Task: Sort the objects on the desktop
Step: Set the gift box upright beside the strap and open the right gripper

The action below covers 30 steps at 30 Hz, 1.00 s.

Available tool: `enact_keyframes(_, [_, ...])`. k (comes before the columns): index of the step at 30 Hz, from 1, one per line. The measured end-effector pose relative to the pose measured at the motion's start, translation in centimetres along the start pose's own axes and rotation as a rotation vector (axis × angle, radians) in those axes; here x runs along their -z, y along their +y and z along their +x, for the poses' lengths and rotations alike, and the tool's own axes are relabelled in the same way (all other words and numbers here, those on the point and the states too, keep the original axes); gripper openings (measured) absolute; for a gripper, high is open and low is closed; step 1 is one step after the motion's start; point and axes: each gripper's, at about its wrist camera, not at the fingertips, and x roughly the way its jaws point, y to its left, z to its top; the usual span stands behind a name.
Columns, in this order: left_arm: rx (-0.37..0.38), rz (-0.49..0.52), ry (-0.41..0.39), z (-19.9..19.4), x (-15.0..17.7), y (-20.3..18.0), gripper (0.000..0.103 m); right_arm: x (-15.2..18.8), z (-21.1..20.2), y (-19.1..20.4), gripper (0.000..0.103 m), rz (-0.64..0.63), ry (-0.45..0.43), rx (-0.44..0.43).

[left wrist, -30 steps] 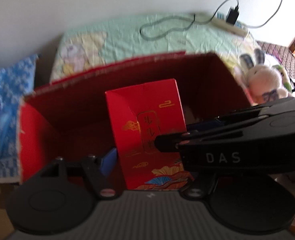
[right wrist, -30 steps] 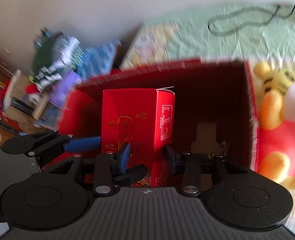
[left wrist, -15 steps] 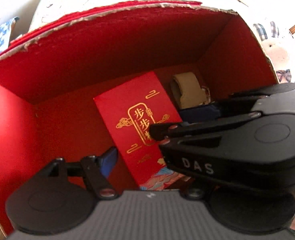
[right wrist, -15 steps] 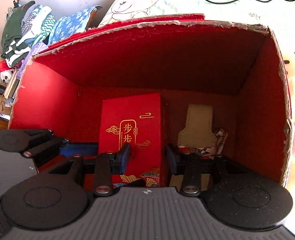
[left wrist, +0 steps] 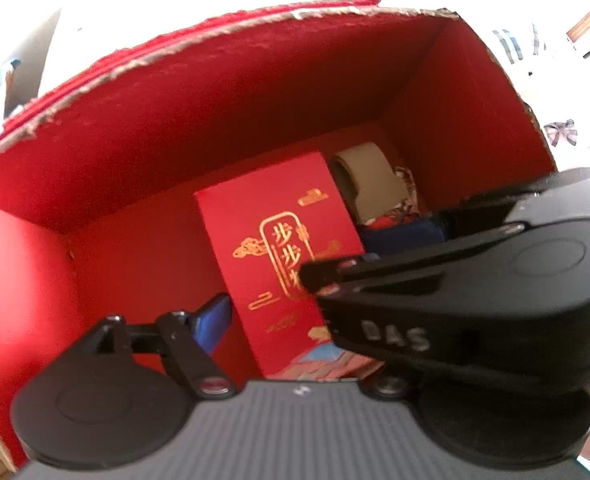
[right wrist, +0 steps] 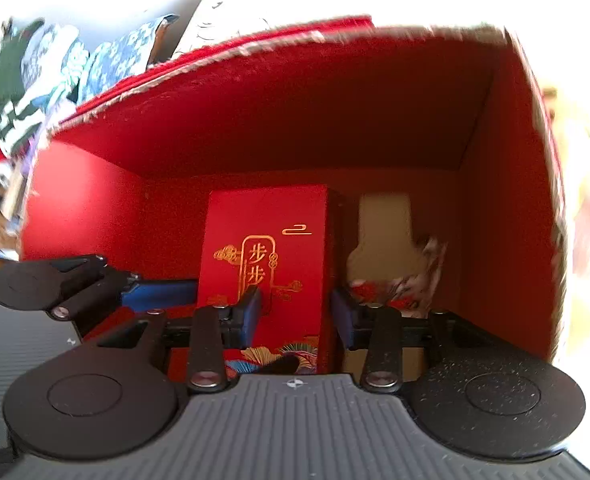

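Deep inside a large red cardboard box (right wrist: 287, 128), the right gripper (right wrist: 295, 312) pinches a small red gift carton (right wrist: 267, 256) with gold lettering, its two blue-padded fingers (right wrist: 251, 312) pressed against the carton's opposite side faces near the printed end. The carton sits between the fingers directly ahead of that tool, its long axis running away from the camera toward the big box's far wall, and it appears to rest on or just above the floor. Just beside it on the right lies a tan roll (right wrist: 383, 224) on patterned fabric. The left gripper (left wrist: 295, 312) comes in from the carton's left; one blue finger (left wrist: 211, 324) shows clear of the carton (left wrist: 279, 248), the other is hidden behind the right tool's body, so whether it grips anything cannot be told. The release seemingly belongs to the right hand, the nearer and only confirmed hold; opening sideways should leave the carton lying lengthwise.
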Motion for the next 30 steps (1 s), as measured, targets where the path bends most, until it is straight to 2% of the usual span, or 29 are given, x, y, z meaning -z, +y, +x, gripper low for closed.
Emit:
enact_keyframes(3, [0.018,-0.011,0.011,0.1,0.2,0.2,0.076,0.2,0.0,0.3,0.043,-0.01,-0.007,0.017])
enact_keyframes(12, [0.01,0.005,-0.024,-0.6,0.4,0.1,0.078,0.6,-1.3,1.0,0.043,-0.045,-0.056,0.056])
enact_keyframes(22, [-0.067,0.051,-0.078,-1.3,0.9,-1.4,0.078,0.6,-3.0,1.4,0.043,-0.06,-0.142,0.045])
enact_keyframes(26, [-0.107,0.055,-0.119,-2.2,1.4,-1.6,0.084,1.8,-4.4,0.6,0.043,-0.073,-0.184,0.047])
enact_keyframes(30, [-0.117,0.04,-0.137,-2.8,1.9,-1.6,0.084,2.3,-4.5,0.6,0.043,-0.08,-0.219,0.053])
